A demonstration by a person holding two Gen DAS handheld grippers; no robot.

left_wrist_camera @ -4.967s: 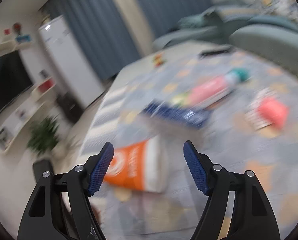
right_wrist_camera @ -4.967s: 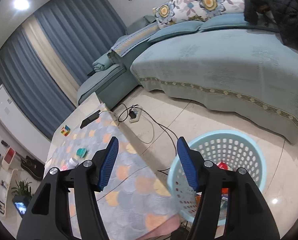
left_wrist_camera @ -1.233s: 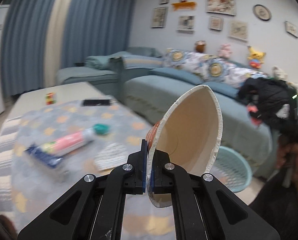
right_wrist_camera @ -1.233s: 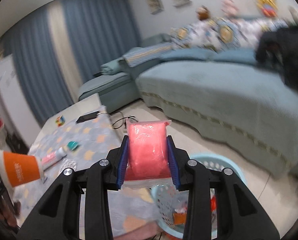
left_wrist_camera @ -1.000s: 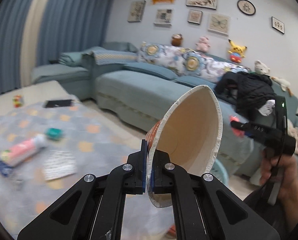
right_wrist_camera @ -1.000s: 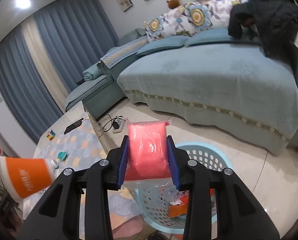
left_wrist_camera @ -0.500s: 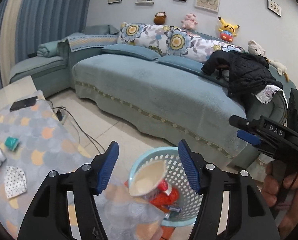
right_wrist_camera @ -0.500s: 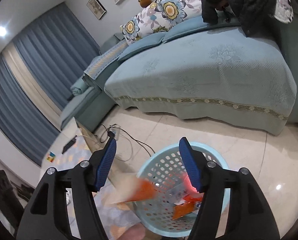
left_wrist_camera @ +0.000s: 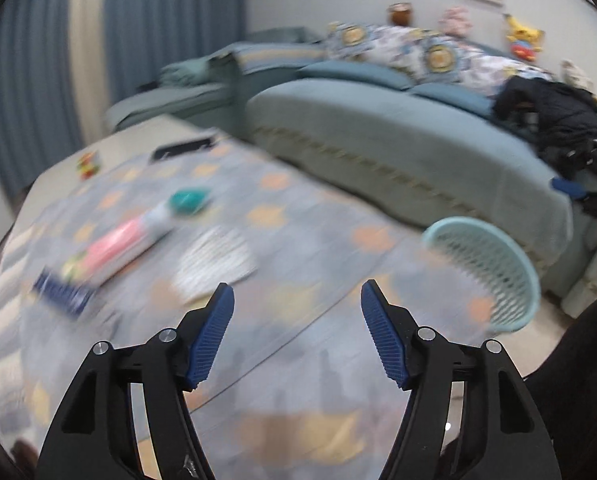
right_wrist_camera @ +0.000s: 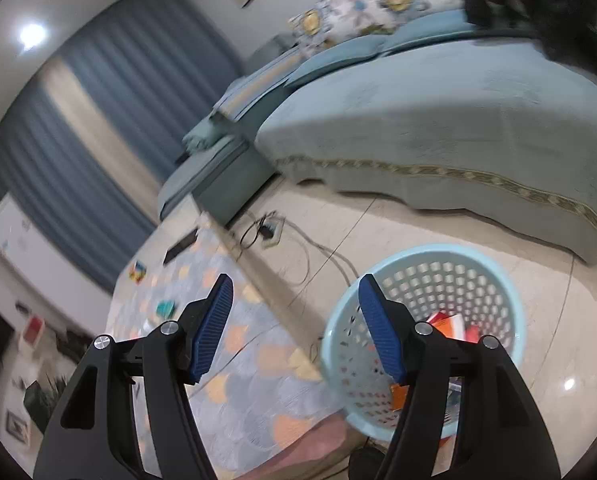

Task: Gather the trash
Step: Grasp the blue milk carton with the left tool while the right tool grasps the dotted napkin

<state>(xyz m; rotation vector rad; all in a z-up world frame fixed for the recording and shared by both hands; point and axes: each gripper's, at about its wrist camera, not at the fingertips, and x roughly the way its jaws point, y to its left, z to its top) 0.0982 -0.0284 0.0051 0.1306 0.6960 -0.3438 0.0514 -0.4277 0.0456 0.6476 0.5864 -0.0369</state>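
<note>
Both grippers empty, jaws wide: left gripper [left_wrist_camera: 296, 334] jaws just opened further, nothing between them, and aimed at the table [left_wrist_camera: 298, 320] left of the basket [right_wrist_camera: 426, 336]. Right gripper [right_wrist_camera: 294, 328] poised above that basket. 2 or more red scraps inside. Pink tube [left_wrist_camera: 126, 240], white wrapper [left_wrist_camera: 214, 256], dark blue packet [left_wrist_camera: 64, 294] waiting farther left, probably next.
</note>
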